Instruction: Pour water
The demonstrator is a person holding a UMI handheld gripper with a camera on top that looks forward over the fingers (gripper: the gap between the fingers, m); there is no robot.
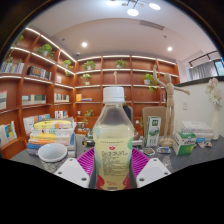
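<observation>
Pink pads [87, 161] on the two fingers press against the lower sides of a clear plastic bottle [112, 140], so the gripper [112, 165] is pinching it between them. It stands upright, its long axis vertical, white cap [113, 95] pointing straight up; a pale yellowish liquid fills most of it. Whether its base rests on the worktop [205, 155] or is lifted just clear cannot be told.

With the cap seemingly on, the pour looks not yet begun. To do this step well, I would keep the grip low and firm so the bottle cannot slip or swivel, carry it level to the receiving vessel, then tilt slowly about the neck so the stream starts thin.

Just left of the fingers sits a white bowl [52, 152], a likely target, with stacked colourful containers [48, 132] behind it. To the right stand small boxes [152, 126] and a wooden mannequin figure [172, 100]. Beyond, wooden shelves [40, 75] hold books and potted plants [46, 48]
</observation>
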